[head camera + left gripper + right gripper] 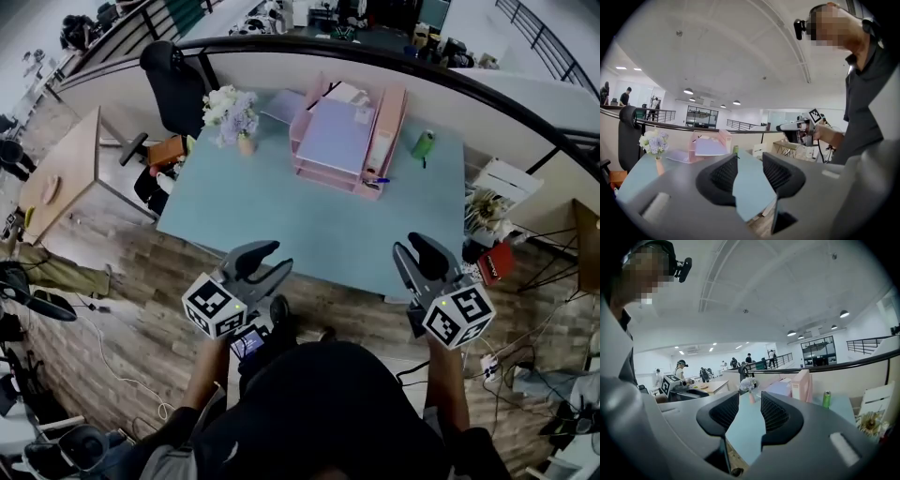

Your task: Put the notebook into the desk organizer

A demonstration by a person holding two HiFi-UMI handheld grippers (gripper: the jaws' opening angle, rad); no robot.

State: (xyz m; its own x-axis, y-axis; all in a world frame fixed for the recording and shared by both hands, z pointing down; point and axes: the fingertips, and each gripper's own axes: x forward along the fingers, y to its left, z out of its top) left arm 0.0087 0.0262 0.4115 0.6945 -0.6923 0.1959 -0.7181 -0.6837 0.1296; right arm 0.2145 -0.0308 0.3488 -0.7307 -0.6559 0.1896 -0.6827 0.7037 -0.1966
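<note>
Teal desk (pixel 309 225), notebook (pixel 335 136) on pink organizer (pixel 389 117), well beyond both jaws

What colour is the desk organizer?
The organizer is pink; the head view shows it best.

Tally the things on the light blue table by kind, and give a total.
Desk organizer: 1
Lavender notebooks: 2 (one lies on the organizer, the other lies flat to its left)
Flower vase: 1
Green can: 1
Total: 5
Smaller bits in and by the organizer are too small to tell apart and are left out.
</note>
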